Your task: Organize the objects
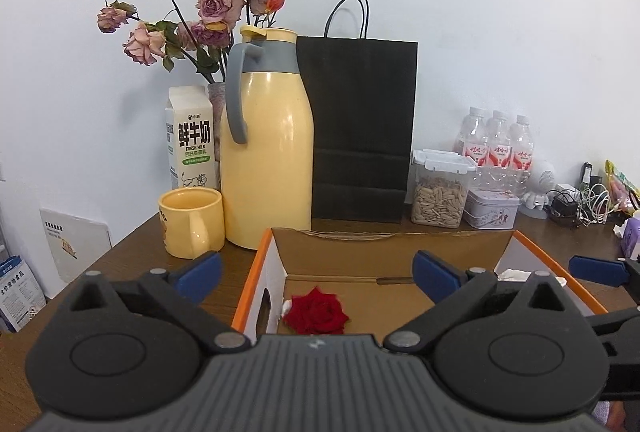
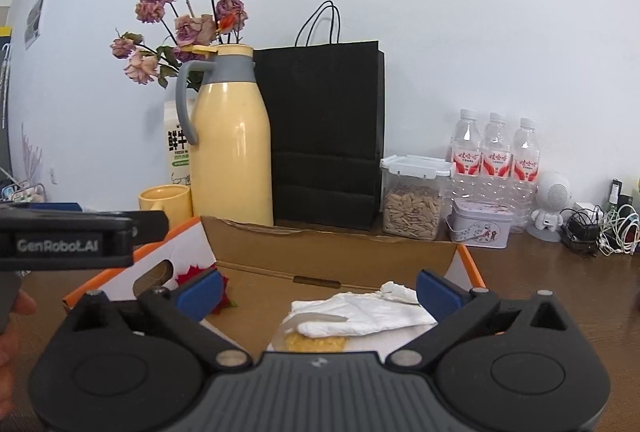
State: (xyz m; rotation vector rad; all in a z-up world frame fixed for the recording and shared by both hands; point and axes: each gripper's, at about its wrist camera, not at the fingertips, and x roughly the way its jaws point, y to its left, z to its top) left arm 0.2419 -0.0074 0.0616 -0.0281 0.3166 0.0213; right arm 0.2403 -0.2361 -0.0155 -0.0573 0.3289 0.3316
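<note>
Here both blue-padded claws, left claw (image 1: 316, 272) and right claw (image 2: 318, 292), gape empty over the cardboard box (image 1: 340, 236).

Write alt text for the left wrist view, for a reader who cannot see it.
Open left tongs hover, holding nothing, over an open cardboard box with a red rose lying inside. Behind the box on the wooden table stand a yellow mug, a yellow thermos jug, a milk carton and a black paper bag.

Beyond the tongs, a yellow thermos (image 1: 266, 152) is standing beside a black paper bag (image 1: 362, 130), a yellow mug (image 1: 191, 222) sitting to its left.
</note>
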